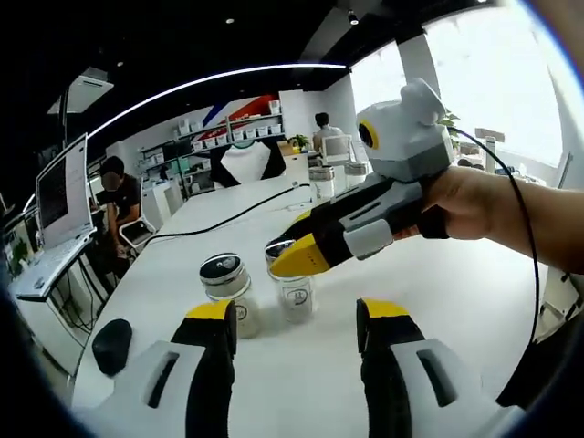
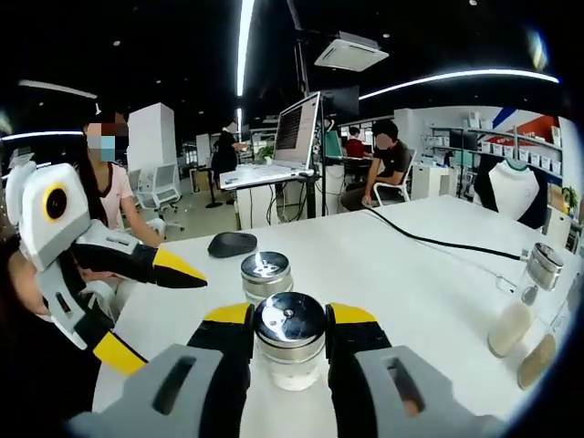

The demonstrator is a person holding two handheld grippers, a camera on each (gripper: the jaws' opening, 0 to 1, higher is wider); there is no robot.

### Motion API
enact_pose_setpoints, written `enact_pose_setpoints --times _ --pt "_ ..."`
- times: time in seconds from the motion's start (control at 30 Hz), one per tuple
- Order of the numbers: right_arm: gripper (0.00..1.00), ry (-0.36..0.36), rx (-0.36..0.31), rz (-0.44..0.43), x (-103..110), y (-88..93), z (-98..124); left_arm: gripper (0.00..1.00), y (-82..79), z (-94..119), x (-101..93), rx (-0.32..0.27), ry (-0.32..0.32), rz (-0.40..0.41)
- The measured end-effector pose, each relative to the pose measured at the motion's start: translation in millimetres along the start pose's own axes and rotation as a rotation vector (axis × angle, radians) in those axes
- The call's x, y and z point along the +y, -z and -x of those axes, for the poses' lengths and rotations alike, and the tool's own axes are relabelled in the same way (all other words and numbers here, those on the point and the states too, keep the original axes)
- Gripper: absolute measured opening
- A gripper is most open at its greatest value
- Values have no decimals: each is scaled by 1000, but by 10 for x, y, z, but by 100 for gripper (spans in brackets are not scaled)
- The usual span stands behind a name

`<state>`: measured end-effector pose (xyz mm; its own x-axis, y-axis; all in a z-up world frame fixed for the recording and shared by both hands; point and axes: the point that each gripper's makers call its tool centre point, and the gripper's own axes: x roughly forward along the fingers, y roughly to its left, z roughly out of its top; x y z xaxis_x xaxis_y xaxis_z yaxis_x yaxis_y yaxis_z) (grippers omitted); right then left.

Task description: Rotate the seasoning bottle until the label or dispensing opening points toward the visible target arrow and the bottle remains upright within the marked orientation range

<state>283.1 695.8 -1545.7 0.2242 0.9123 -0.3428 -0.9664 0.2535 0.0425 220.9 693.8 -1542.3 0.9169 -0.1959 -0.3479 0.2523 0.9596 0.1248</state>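
Fingers: our right gripper has its yellow-tipped jaws closed against the near bottle, just under the metal cap; our left gripper is spread wide, holding nothing.
Bottle: it stands upright on the white table, between the right jaws, with a second bottle just behind it.
Left view: the right gripper reaches in from the right, its tips at one of two small jars there.
Arrow: we cannot make out any target mark on the table.
Handling: we judge the bottle light, rigid glass, smooth and likely slippery, easy to tip.
Hold: we would grip the shoulder below the cap, squarely, and turn slowly.
Other: a dark mouse lies beyond, near the far edge.
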Motion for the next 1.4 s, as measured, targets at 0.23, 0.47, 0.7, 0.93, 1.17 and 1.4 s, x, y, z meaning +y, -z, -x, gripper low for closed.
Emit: enact_pose_setpoints --times 0.23,0.47,0.7,0.93,1.17,1.4 --pt "28 -7 -10 27 -1 8 5 53 -34 23 8 -2 -5 -14" --pt "37 4 -61 12 43 -168 121 55 -108 40 -51 -16 8 -12" --pt "31 68 -127 -64 83 -187 424 55 -182 54 -169 -36 33 7" --pt "31 137 -188 -110 164 -120 798 53 -244 65 -310 -53 70 18" --pt "34 304 -183 -102 141 96 1160 56 -302 130 -380 -69 121 49" --pt "48 553 -129 -172 -257 494 1571 63 -298 198 -284 -74 133 113"
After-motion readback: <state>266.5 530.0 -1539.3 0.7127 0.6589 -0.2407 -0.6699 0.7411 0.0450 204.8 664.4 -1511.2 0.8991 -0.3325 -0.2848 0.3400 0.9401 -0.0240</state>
